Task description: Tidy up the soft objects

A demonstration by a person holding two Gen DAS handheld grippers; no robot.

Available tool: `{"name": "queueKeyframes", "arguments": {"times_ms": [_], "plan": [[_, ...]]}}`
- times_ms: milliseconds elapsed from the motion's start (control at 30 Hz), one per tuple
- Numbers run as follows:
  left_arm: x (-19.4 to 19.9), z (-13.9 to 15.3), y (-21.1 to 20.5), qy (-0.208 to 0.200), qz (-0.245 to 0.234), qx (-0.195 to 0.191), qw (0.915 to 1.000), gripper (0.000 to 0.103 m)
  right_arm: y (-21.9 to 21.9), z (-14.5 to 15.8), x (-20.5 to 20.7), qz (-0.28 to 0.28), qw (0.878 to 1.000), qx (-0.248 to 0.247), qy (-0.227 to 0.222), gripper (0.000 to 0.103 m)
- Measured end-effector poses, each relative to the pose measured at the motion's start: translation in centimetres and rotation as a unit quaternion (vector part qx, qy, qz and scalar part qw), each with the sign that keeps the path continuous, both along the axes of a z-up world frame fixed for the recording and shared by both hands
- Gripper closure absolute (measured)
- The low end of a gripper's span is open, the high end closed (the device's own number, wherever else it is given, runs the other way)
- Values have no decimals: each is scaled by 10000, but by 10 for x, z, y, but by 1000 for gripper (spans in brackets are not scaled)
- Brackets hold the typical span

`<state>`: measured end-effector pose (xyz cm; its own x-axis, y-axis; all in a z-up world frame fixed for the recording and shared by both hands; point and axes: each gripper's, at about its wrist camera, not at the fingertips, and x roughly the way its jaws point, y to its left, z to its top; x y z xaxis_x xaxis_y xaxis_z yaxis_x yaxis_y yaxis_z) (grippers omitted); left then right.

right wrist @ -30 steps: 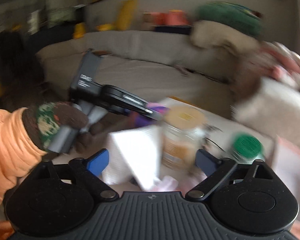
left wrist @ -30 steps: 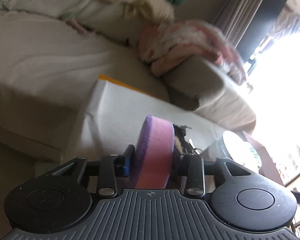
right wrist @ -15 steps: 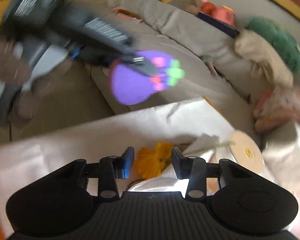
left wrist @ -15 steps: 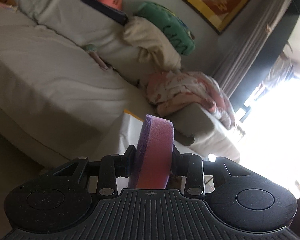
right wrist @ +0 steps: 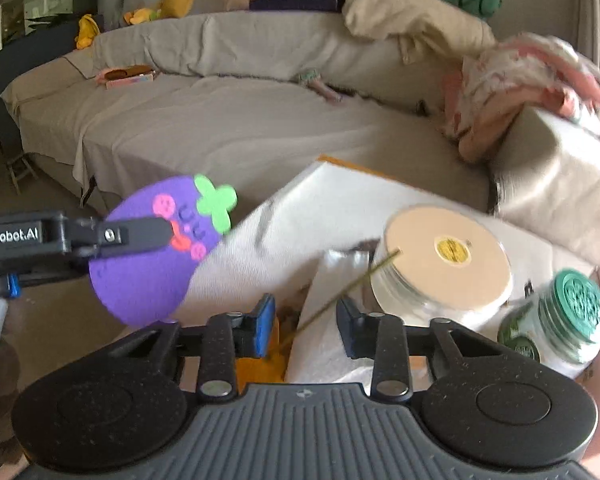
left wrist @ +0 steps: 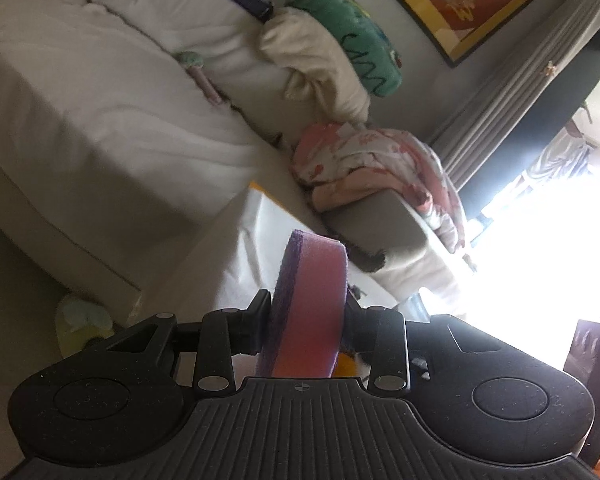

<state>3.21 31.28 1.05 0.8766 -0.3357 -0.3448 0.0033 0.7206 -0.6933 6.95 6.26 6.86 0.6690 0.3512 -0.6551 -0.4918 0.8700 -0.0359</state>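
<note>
Left wrist view shows the left tongs [left wrist: 306, 312] squeezing a purple sponge toy [left wrist: 310, 312] held on its edge, up in the air over the white-covered table [left wrist: 252, 248] beside the couch [left wrist: 100, 128]. From the right wrist view, the toy's [right wrist: 156, 252] smiley face shows. The right tongs [right wrist: 304, 326] are partly apart and hold nothing, near a big jar [right wrist: 440, 268] and a green-lidded jar [right wrist: 568, 316].

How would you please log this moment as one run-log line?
left gripper: shut on purple sponge | right gripper: open, empty | sponge aloft beside white-covered table
</note>
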Motion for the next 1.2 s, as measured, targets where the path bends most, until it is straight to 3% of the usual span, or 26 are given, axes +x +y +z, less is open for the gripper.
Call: {"name": "queueKeyframes", "arguments": {"times_ms": [33, 67, 200, 367, 467, 600, 700, 800, 867, 933, 1033, 1100, 1200], "plan": [[-1, 0, 1, 26, 15, 8, 10000, 63, 1, 2, -3, 68, 10000, 28, -4, 99], [-2, 3, 1, 27, 34, 24, 10000, 63, -2, 6, -8, 166, 9998, 120, 4, 101], [-8, 34, 2, -229, 182, 314, 9991, 63, -8, 46, -10, 652, 9960, 367, -499, 101], [-7, 107, -19, -847, 151, 998, 9913, 63, -53, 120, -15, 687, 9856, 987, -1185, 101], [5, 151, -52, -1254, -226, 1154, 9851, 63, -112, 165, -12, 280, 9773, 1414, -1555, 101], [39, 191, -135, -1560, -1262, 1191, 9724, 63, -206, 194, -17, -500, 9672, 1520, -1974, 101], [73, 196, -215, -1485, -2069, 1204, 9595, 63, -273, 186, -16, -1050, 9698, 1222, -1832, 101], [113, 177, -295, -1022, -2876, 870, 9483, 62, -326, 157, -8, -1535, 9729, 958, -1437, 101], [136, 153, -336, -580, -3202, 737, 9427, 61, -353, 132, -2, -1720, 9740, 940, -1133, 101], [151, 128, -362, -249, -3174, 949, 9432, 62, -380, 99, 5, -1895, 9733, 1023, -790, 101], [169, 96, -371, 183, -3001, 1332, 9444, 62, -392, 68, 17, -2057, 9721, 983, -550, 101], [168, 87, -360, 126, -2942, 1457, 9445, 62, -381, 52, 27, -2106, 9732, 643, -658, 101], [155, 94, -331, -101, -2607, 1497, 9537, 62, -355, 39, 33, -1921, 9774, 221, -858, 97]]}}
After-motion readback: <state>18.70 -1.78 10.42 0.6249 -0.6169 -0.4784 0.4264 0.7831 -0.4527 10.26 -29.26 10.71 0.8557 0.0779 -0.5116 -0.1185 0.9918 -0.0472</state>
